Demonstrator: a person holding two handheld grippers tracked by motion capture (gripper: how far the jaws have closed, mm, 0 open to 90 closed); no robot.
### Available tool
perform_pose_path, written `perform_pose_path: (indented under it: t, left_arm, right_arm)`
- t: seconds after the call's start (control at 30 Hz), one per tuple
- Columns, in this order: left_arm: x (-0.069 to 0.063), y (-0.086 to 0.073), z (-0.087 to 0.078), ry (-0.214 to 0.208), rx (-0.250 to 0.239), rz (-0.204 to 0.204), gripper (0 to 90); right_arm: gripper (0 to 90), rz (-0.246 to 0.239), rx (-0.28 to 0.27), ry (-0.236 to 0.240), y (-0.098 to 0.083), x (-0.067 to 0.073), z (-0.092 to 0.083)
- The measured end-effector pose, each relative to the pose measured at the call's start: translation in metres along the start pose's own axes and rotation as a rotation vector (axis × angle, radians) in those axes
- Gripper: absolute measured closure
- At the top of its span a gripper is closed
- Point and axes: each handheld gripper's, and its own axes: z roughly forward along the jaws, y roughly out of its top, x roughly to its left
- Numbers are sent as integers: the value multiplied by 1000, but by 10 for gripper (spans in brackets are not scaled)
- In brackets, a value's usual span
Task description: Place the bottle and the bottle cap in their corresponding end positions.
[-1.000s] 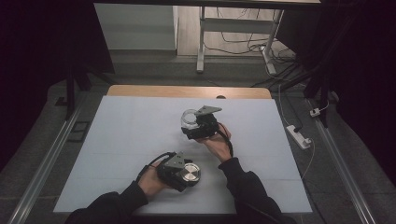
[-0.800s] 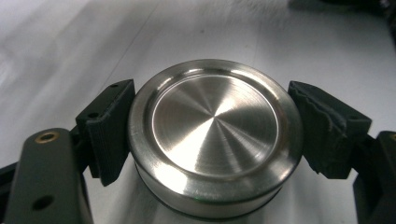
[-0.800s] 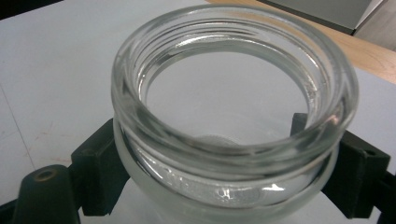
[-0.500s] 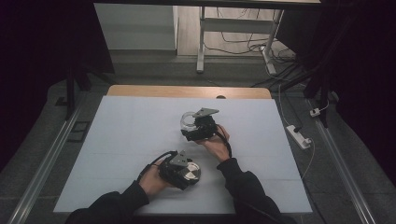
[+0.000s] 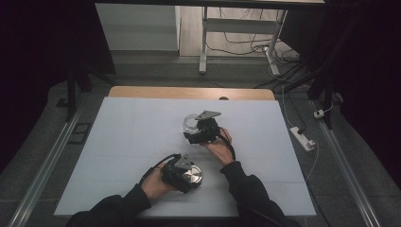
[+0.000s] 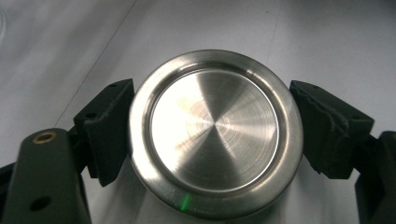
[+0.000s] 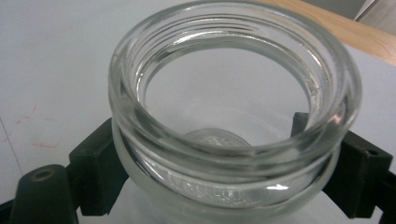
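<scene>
A round brushed-steel lid [image 6: 215, 133] sits between the jaws of my left gripper [image 6: 212, 130], which is shut on its rim. From above, the lid [image 5: 191, 176] shows near the table's front edge, with my left gripper [image 5: 182, 174] held low over the mat. A clear glass jar [image 7: 233, 107] with a threaded, open mouth is clamped at its neck by my right gripper [image 7: 231, 163]. In the high view the glass jar [image 5: 191, 124] stands at mid-table with my right gripper [image 5: 198, 130] on its near side.
A white mat [image 5: 132, 132] covers the table, with a strip of bare wood [image 5: 189, 92] along the far edge. A white power strip [image 5: 302, 138] lies on the floor to the right. A metal frame stand [image 5: 203, 42] rises behind the table.
My left gripper has shifted slightly left and nearer with the lid, turning a little. The right gripper and jar have stayed put.
</scene>
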Motion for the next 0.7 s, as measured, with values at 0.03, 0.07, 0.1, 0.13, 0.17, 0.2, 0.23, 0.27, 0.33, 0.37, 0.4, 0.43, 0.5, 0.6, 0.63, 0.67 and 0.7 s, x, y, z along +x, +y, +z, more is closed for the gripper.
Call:
perform_pose_path:
  t: [0.03, 0.07, 0.1, 0.13, 0.17, 0.2, 0.23, 0.27, 0.33, 0.37, 0.4, 0.43, 0.5, 0.6, 0.63, 0.67, 0.7]
  left_arm:
    - [0, 0, 0, 1, 1, 0, 188]
    - [0, 0, 0, 3, 3, 0, 183]
    - [0, 0, 0, 4, 5, -5, 169]
    - [0, 0, 0, 4, 8, -11, 143]
    - [0, 0, 0, -2, 7, -12, 143]
    - [0, 0, 0, -1, 8, -16, 133]
    - [-1, 0, -1, 2, 9, -20, 126]
    - [-1, 0, -1, 3, 10, -26, 121]
    - [-1, 0, -3, 7, 8, -32, 94]
    - [-1, 0, -4, 7, 0, -35, 94]
    - [-1, 0, -6, 2, -8, -41, 86]
    - [-1, 0, -7, 2, -18, -45, 80]
    - [-1, -1, -10, -1, -32, -47, 69]
    - [-1, -2, -13, -9, -48, -57, 54]
    - [-1, -3, -14, -10, -52, -59, 51]
    - [-2, -3, -16, -11, -57, -61, 47]
    - [-2, -4, -17, -12, -61, -62, 44]
  right_arm:
    - [109, 2, 6, 5, 0, 0, 0]
    - [93, 1, 9, 9, 0, 1, 1]
    - [81, 1, 10, 10, 0, 1, 1]
    - [56, -3, 17, 11, 0, 2, 2]
    - [56, -3, 17, 11, 0, 2, 2]
    - [49, -5, 20, 11, 0, 3, 2]
    - [43, -7, 23, 8, 0, 3, 2]
    - [30, -8, 25, 11, 0, 4, 2]
    - [15, -10, 19, 11, 0, 4, 0]
    - [15, -10, 19, 11, 0, 4, 0]
    - [14, -10, 16, 9, 0, 3, -1]
    - [11, -10, 14, 11, 0, 3, -3]
    - [10, -3, 1, 10, 1, 2, -6]
    - [10, 6, -19, 20, 3, 1, -12]
    - [10, 8, -24, 22, 4, 1, -14]
    - [9, 9, -27, 25, 4, 1, -16]
    - [7, 12, -28, 28, 5, 1, -18]
